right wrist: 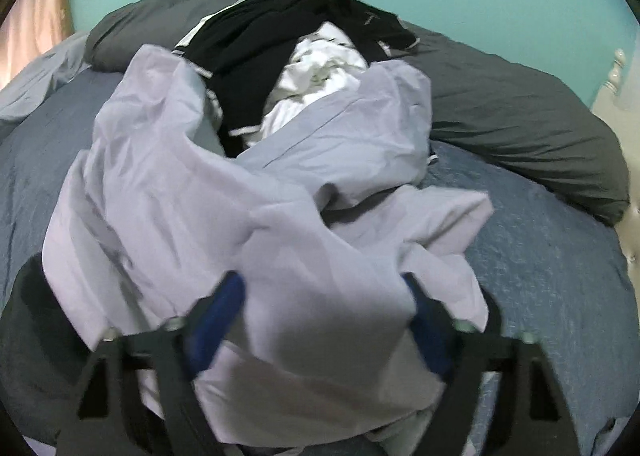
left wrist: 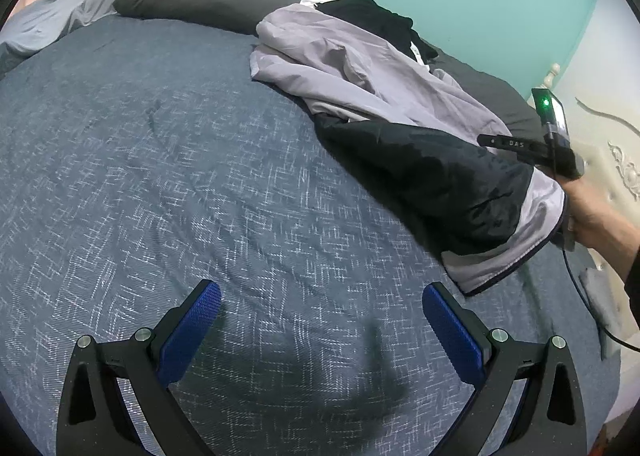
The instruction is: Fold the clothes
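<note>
The left gripper [left wrist: 321, 312] hangs over the bed [left wrist: 160, 175], tilted downward, blue pads well apart with nothing between them. The right gripper [right wrist: 322, 304] stands partly open with lilac cloth [right wrist: 280, 223] bunched between its pads; a bare hand [left wrist: 592, 211] holds it at the bed's edge.

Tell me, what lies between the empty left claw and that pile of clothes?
Only bare blue bedspread, seen in the left wrist view. The left claw hovers open over it, and the grey-and-black jacket on the pile lies further up and to the right.
</note>
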A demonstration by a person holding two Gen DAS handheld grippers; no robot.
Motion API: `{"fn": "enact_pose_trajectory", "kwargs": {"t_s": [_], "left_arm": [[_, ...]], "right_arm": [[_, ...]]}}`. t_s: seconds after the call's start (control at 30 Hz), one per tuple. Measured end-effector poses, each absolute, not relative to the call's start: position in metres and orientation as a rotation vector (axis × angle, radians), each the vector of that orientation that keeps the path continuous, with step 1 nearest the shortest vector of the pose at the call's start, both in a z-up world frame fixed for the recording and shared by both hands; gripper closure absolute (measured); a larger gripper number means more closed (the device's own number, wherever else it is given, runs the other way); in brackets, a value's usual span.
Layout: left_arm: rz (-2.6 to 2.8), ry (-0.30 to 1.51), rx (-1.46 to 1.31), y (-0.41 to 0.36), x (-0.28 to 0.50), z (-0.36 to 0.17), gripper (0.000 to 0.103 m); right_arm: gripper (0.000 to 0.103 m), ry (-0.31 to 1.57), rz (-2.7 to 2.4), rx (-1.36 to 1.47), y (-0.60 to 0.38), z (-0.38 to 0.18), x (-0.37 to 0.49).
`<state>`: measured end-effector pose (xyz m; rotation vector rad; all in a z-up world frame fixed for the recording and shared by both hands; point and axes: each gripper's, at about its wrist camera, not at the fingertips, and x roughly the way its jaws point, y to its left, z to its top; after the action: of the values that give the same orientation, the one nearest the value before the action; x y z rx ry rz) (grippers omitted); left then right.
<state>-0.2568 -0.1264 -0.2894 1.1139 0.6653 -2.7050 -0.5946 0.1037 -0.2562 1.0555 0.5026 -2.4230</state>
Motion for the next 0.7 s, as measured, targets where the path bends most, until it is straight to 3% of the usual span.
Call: {"fn": "enact_pose_trajectory", "kwargs": {"t_s": [0.03, 0.1, 0.17, 0.7], "left_arm": [[-2.704, 0.664, 1.119, -0.126, -0.257, -0.290, 0.000], [-2.702, 0.664, 1.124, -0.125, -0.258, -0.291, 0.000], [-2.702, 0.666, 1.126, -0.124, -0.258, -0.291, 0.000], [-2.738, 0.650, 0.998, -0.113, -0.231, -0.239, 0.000]], "right_arm": [[0.048, 0.509, -2.407, 1.055, 0.103, -0.258, -0.593], [0.081, 0.537, -2.402, 1.054, 0.101, -0.260, -0.587], [0.093, 0.549, -2.398, 1.046, 0.101, -0.259, -0.579], [0.099, 0.284, -2.132, 0.908, 0.106, -0.186, -0.421]]}}
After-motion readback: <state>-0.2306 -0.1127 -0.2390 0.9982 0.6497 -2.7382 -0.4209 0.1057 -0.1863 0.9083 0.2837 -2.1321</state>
